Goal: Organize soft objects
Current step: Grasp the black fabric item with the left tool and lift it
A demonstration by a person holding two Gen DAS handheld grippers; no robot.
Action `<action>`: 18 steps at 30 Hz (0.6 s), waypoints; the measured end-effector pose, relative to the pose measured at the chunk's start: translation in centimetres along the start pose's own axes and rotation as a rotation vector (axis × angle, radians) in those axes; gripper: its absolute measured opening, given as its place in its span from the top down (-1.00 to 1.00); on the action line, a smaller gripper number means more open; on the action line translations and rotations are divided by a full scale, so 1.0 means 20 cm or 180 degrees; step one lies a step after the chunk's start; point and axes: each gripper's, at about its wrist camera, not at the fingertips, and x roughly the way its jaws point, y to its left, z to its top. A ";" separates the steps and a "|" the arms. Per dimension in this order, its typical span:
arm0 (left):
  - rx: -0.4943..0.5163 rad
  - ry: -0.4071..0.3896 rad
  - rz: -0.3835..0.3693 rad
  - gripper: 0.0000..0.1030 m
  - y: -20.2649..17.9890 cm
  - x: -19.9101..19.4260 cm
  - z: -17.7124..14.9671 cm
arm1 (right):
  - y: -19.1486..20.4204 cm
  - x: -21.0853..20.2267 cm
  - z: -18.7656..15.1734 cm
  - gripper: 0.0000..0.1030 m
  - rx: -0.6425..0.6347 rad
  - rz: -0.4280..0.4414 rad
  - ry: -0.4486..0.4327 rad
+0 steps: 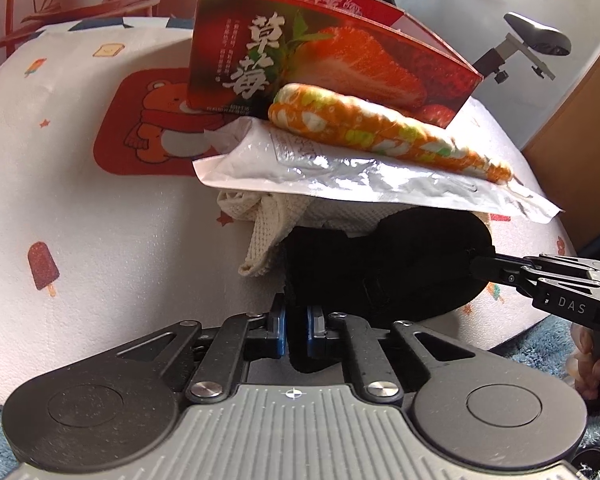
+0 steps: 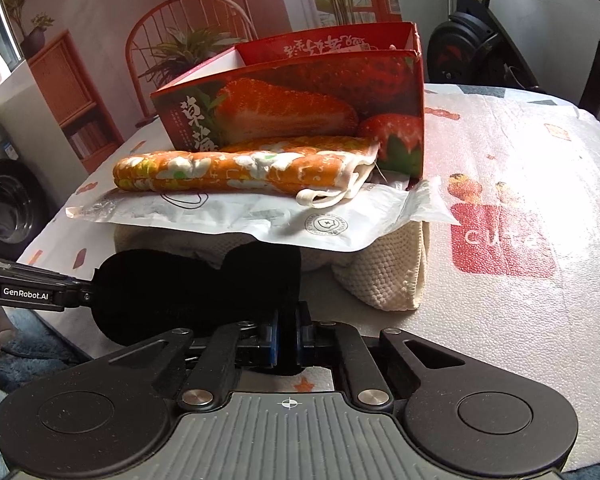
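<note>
The black soft piece (image 1: 384, 264) lies at the near edge of the table (image 1: 80, 208), half tucked under a cream knitted cloth (image 2: 384, 276). Both grippers are pinched tight on it: the left gripper (image 1: 296, 330) on one end, the right gripper (image 2: 286, 340) on the other, seemingly so it can be drawn out flat without dragging the stack. Over the cloth sits a white plastic pouch (image 1: 300, 172), and on that an orange flowered fabric roll (image 2: 240, 168). Farther back stands an open strawberry box (image 2: 300, 100), probably where these things belong.
</note>
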 end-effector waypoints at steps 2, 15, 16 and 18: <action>0.0020 -0.0067 0.0018 0.80 -0.01 -0.04 0.00 | 0.01 -0.03 0.01 0.87 0.0012 0.0055 -0.0019; 0.0316 -0.0659 0.0065 0.81 -0.12 -0.43 -0.02 | 0.23 -0.24 0.05 0.87 -0.0449 0.0215 -0.0302; 0.0324 -0.0738 0.0055 0.81 -0.12 -0.47 -0.02 | 0.24 -0.26 0.06 0.87 -0.0481 0.0223 -0.0350; 0.0391 -0.0876 0.0097 0.81 -0.15 -0.53 -0.03 | 0.26 -0.30 0.08 0.87 -0.0527 0.0239 -0.0440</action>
